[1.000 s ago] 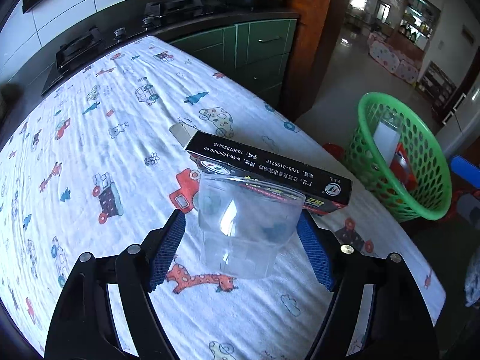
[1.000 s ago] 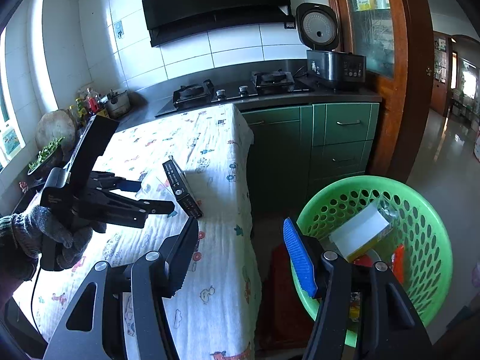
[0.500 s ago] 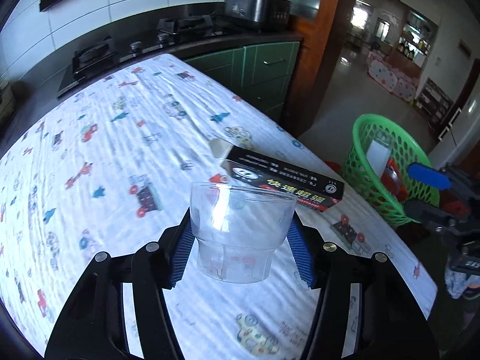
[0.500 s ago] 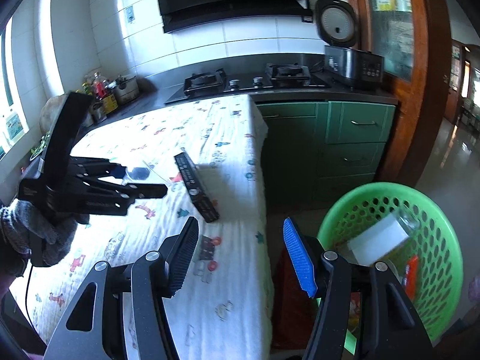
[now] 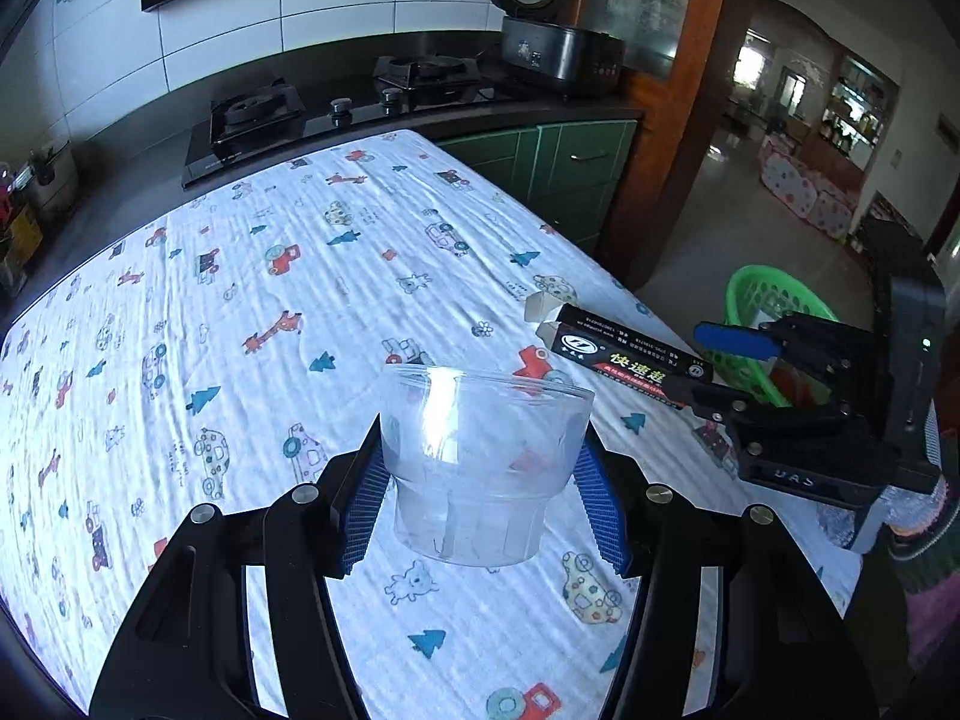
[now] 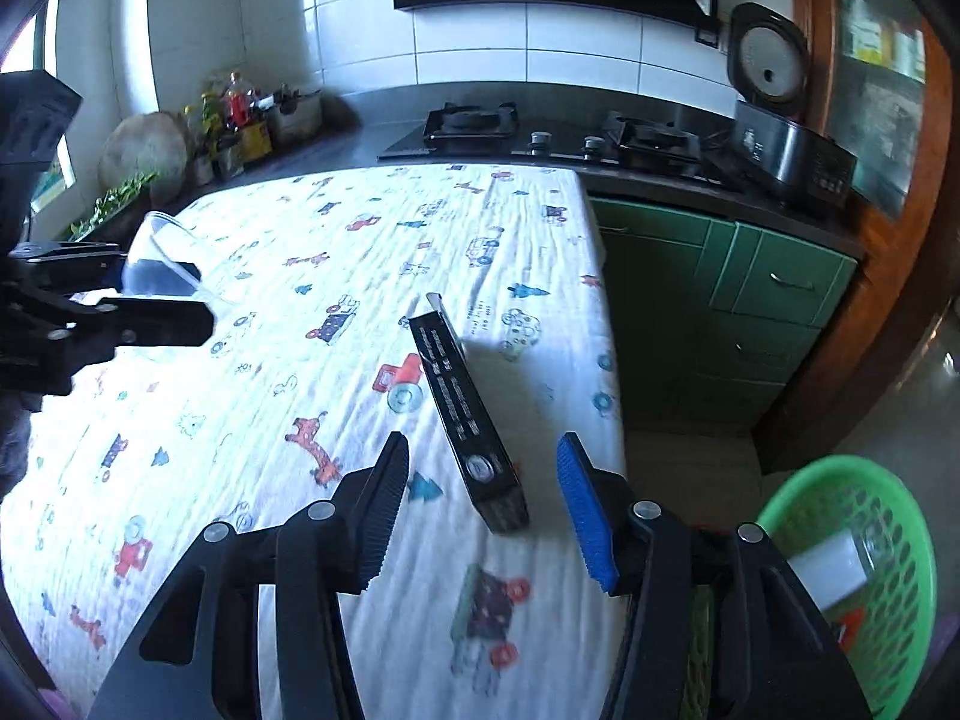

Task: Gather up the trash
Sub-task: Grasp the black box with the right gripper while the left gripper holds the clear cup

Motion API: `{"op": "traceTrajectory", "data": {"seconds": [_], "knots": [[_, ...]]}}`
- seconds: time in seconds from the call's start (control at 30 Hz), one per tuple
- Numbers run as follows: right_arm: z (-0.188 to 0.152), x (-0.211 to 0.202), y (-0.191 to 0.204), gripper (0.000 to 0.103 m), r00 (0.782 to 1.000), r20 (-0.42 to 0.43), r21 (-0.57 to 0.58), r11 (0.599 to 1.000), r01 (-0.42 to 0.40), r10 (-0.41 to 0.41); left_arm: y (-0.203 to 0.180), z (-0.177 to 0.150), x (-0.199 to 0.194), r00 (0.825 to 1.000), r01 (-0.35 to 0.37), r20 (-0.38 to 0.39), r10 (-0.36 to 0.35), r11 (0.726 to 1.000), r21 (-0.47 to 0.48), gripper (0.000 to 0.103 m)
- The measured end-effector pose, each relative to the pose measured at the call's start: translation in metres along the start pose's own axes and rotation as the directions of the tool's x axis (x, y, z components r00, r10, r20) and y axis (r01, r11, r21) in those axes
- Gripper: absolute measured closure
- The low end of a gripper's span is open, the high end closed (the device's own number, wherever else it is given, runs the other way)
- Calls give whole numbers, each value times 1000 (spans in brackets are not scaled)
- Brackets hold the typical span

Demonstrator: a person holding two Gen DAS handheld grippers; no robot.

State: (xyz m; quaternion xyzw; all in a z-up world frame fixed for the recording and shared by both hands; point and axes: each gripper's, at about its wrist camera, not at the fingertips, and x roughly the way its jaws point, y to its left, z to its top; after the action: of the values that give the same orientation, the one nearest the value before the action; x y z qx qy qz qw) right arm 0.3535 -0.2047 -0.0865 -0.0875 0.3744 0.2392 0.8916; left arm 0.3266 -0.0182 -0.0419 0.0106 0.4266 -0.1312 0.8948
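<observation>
Nearest, the left gripper [image 5: 483, 501] clamps a clear plastic cup [image 5: 480, 462] between its blue pads, lifted above the cloth-covered table [image 5: 240, 300]. To do this well, I judge the grip should stay gentle, since thin plastic buckles, with the cup carried level toward the bin.

Near the table's right edge lies a long black carton [image 6: 465, 414]. The right gripper [image 6: 477, 510] hangs over its near end, jaws half open and closing, pads not touching.

Beyond that edge, on the floor, stands a green basket [image 6: 900, 546] already holding some trash.

Count: one cup, one carton, one basket, two grippers.
</observation>
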Motion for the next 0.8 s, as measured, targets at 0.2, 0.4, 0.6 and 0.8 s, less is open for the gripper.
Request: {"op": "traceTrajectory", "data": {"seconds": [0.2, 0.4, 0.6, 0.8], "knots": [[13, 30, 7, 56, 999, -42, -37, 999, 8, -10, 9, -5, -5, 1000, 4, 5, -4, 1000, -7, 45], [20, 52, 10, 66, 997, -81, -60, 998, 16, -21, 15, -7, -3, 1000, 12, 4, -12, 1000, -21, 45], [17, 52, 15, 82, 996, -78, -78, 996, 35, -41, 15, -10, -3, 1000, 21, 0, -21, 1000, -23, 45], [14, 28, 15, 85, 998, -42, -49, 998, 38, -40, 5, -11, -8, 999, 35, 10, -35, 999, -13, 45]]}}
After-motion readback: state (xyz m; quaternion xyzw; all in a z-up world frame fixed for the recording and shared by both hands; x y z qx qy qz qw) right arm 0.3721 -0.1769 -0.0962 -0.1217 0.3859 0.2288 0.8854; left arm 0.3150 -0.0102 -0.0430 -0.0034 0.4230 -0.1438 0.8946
